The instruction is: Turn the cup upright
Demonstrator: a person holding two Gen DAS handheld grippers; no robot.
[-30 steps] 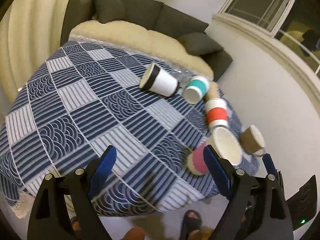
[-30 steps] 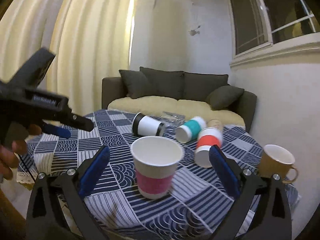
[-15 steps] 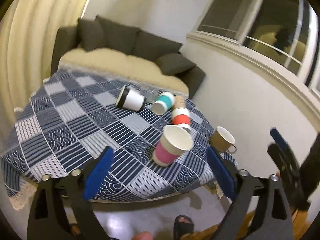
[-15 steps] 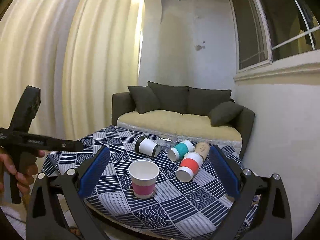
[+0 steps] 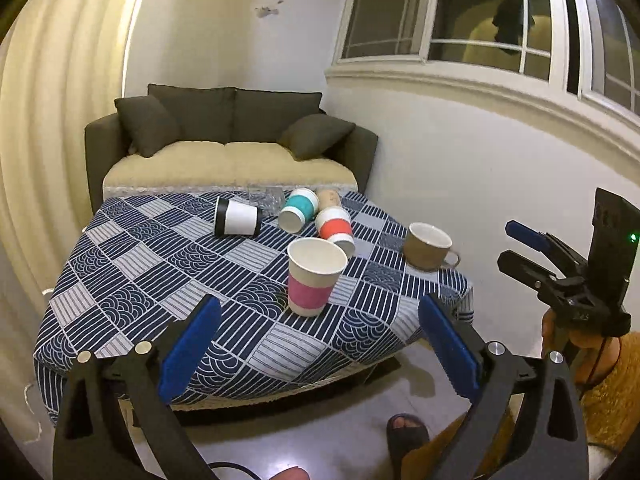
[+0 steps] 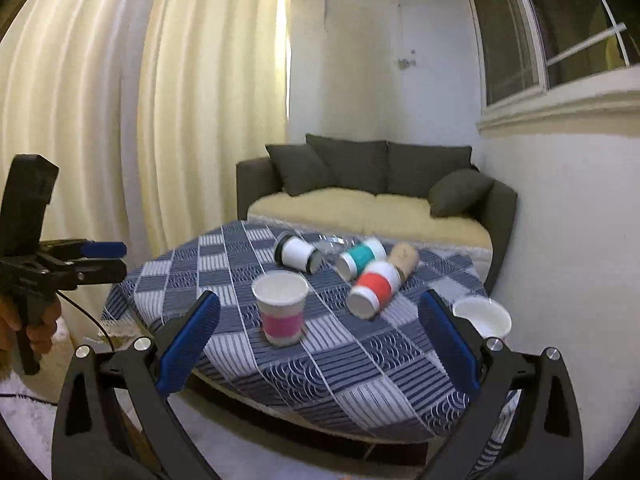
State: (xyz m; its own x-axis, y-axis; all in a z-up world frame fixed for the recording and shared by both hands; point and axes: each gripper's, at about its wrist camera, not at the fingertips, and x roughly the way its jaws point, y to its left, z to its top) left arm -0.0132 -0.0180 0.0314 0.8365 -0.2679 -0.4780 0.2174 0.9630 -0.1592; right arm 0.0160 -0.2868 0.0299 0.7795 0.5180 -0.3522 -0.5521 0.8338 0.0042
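Observation:
A pink-banded paper cup [image 5: 314,278] stands upright near the table's front; it also shows in the right wrist view [image 6: 281,308]. Behind it, a red-banded cup [image 5: 335,230], a teal-banded cup [image 5: 298,210], a black-and-white cup [image 5: 236,218] and a plain brown cup [image 5: 329,198] lie on their sides. My left gripper [image 5: 320,348] is open and empty, held back from the table's front edge. My right gripper [image 6: 320,344] is open and empty, also off the table; it shows from the side in the left wrist view [image 5: 524,246].
A brown mug [image 5: 427,246] stands upright at the table's right edge. The table wears a blue patterned cloth [image 5: 160,264]. A dark sofa [image 5: 228,148] stands behind it, a white wall to the right, curtains [image 6: 120,120] to the left. A sandalled foot [image 5: 406,434] is below.
Both grippers have pulled back and away from the table; the pink-banded cup now stands free and farther off. The left gripper's view has risen from looking down to level.

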